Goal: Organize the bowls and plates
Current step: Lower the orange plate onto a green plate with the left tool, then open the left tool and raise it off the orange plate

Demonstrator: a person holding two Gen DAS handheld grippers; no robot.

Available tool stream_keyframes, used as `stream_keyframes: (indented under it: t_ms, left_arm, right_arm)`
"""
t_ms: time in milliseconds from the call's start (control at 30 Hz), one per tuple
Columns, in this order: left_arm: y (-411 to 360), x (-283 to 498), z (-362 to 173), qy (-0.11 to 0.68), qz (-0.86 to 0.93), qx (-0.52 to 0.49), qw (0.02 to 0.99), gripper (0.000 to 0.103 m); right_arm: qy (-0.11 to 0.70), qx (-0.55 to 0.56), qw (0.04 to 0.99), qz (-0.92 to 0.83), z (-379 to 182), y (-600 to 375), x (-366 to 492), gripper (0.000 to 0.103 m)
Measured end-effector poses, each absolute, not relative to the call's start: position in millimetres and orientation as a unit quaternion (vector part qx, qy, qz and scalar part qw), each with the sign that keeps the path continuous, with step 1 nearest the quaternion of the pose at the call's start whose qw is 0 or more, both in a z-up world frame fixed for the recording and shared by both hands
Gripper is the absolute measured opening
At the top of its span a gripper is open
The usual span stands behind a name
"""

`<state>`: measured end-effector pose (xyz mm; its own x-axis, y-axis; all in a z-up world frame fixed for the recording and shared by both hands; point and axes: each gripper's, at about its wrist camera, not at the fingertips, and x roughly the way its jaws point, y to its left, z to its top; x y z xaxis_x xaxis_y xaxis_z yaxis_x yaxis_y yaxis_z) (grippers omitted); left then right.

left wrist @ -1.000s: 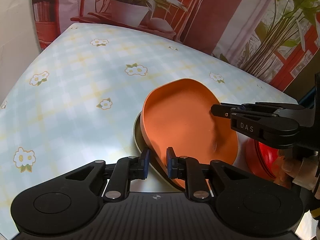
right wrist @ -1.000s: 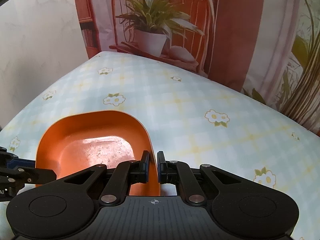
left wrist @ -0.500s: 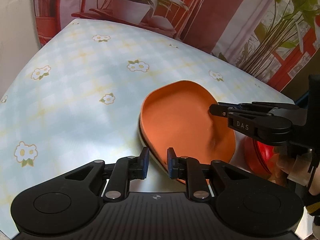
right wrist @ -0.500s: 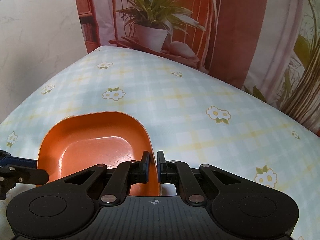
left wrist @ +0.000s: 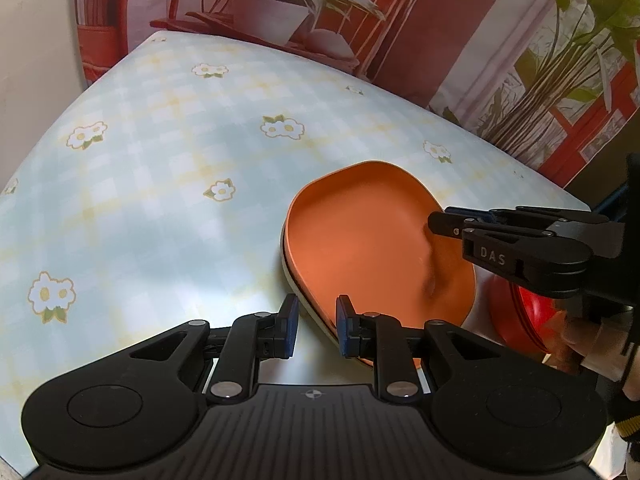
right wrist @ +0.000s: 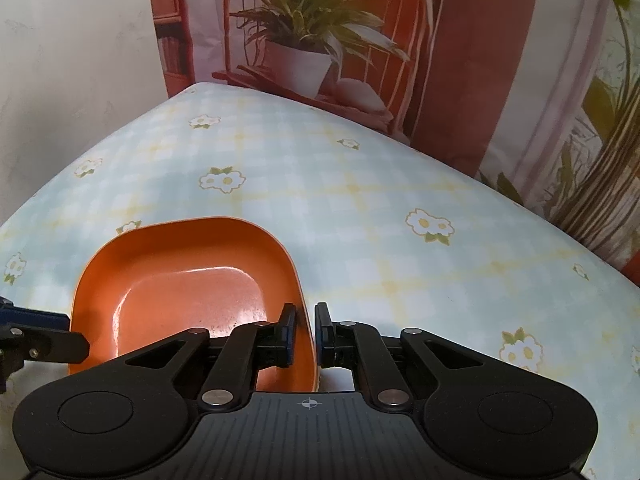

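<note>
Lowered since a second ago, the orange dish (right wrist: 192, 280) is nested onto the cream plate (left wrist: 292, 280), gripped by the right hand-held gripper (right wrist: 305, 334); release is called for next, the left hand-held gripper (left wrist: 313, 330) being unclenched.

Our left wrist view: low over table (left wrist: 160, 184), facing far backdrop, orange plate (left wrist: 360, 240) close at 2 o'clock, right gripper (left wrist: 438, 220) entering at 3. Our right wrist view: same heading, plate (right wrist: 184, 280) close at 10 o'clock, left gripper (right wrist: 76, 338) at 9. We share plate, tablecloth, potted-plant backdrop (right wrist: 304, 48).
</note>
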<state>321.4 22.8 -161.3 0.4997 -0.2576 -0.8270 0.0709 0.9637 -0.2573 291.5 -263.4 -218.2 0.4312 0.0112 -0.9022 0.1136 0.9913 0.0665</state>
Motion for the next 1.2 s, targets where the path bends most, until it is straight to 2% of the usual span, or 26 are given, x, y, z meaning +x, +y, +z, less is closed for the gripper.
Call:
stream_keyframes:
  t_ms: [133, 433, 1200]
  left_arm:
    - [19.7, 318.9, -150.6, 0.474, -0.089, -0.088, 0.872, 0.023]
    - [2.4, 304.6, -124.5, 0.44, -0.09, -0.061, 0.891, 0.023]
    - [-51.7, 247.4, -105.6, 0.413, -0.136, -0.019, 0.901, 0.023]
  right_arm:
    - [0.52, 0.069, 0.851, -0.028, -207.6, -265.2, 285.1, 0.017]
    - [0.49, 0.076, 0.868, -0.021, -175.7, -273.9, 264.2, 0.017]
    - [0.452, 0.071, 0.889, -0.023, -120.4, -301.0, 157.9, 0.018]
